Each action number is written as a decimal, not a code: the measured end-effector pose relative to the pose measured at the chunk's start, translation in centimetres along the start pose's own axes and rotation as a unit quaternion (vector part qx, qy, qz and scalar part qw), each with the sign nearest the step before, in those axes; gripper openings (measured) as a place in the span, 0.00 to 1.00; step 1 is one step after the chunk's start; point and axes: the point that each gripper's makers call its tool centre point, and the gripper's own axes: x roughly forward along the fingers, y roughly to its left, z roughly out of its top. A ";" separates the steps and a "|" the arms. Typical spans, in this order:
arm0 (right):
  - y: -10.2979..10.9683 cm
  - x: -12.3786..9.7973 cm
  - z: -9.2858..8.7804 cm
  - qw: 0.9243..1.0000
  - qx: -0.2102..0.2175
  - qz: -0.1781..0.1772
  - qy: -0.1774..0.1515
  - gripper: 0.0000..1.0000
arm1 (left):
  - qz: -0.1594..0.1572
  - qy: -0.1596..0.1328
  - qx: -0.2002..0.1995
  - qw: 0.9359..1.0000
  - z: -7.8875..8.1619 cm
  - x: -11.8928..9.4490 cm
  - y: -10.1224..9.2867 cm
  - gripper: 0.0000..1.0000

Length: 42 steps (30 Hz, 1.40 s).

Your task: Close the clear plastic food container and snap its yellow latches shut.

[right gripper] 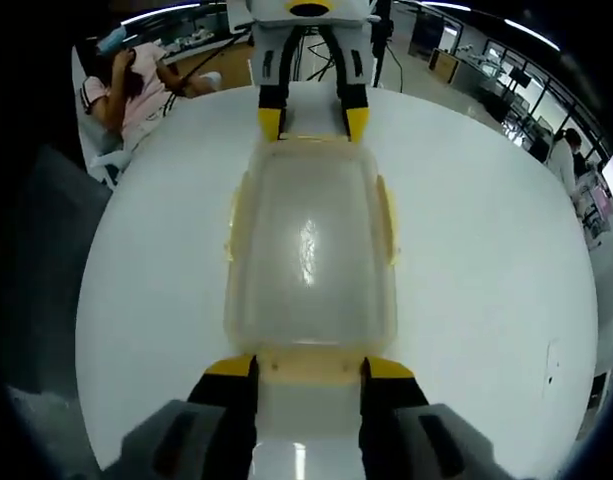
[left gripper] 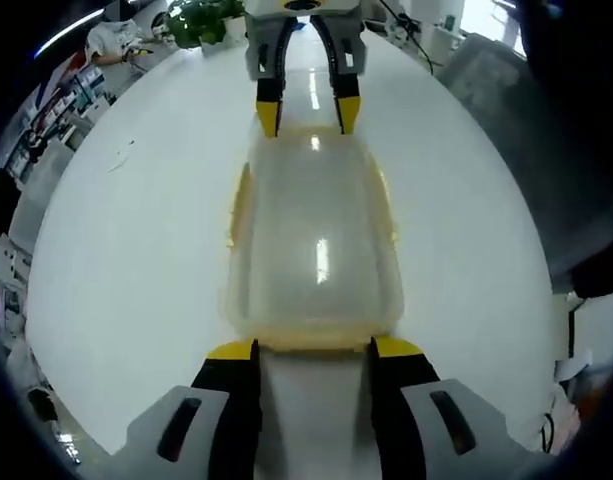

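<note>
Container [left gripper: 316,250] of clear plastic lies lengthwise on the round white table [left gripper: 136,250], its lid on and yellow latches [left gripper: 238,205] lining its long sides. In the left gripper view the left gripper [left gripper: 314,349] stands at the near short end, its yellow-tipped jaws parted to about the width of that end and touching its rim, clamped on nothing. The right gripper [left gripper: 306,112] faces it at the far short end, jaws likewise spread, tips against the rim there. The right gripper view shows the same layout mirrored: right gripper [right gripper: 310,367] near, left gripper [right gripper: 314,122] far. A potted plant [left gripper: 208,20] sits at the table's far edge.
</note>
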 end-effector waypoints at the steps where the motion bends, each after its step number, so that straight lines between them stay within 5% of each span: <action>1: 0.0 0.0 0.0 1.000 0.000 0.000 0.000 0.38 | -0.003 -0.003 -0.003 1.000 0.0 0.0 -0.1 0.37; 31: -0.2 0.0 0.2 1.000 -0.013 -0.002 0.003 0.36 | 0.031 0.014 0.002 0.999 -0.1 -0.1 -0.3 0.34; 42: -0.2 -2.7 1.3 1.000 -0.022 -0.010 -0.013 0.36 | 0.054 0.015 -0.006 0.998 1.0 -2.7 -0.4 0.34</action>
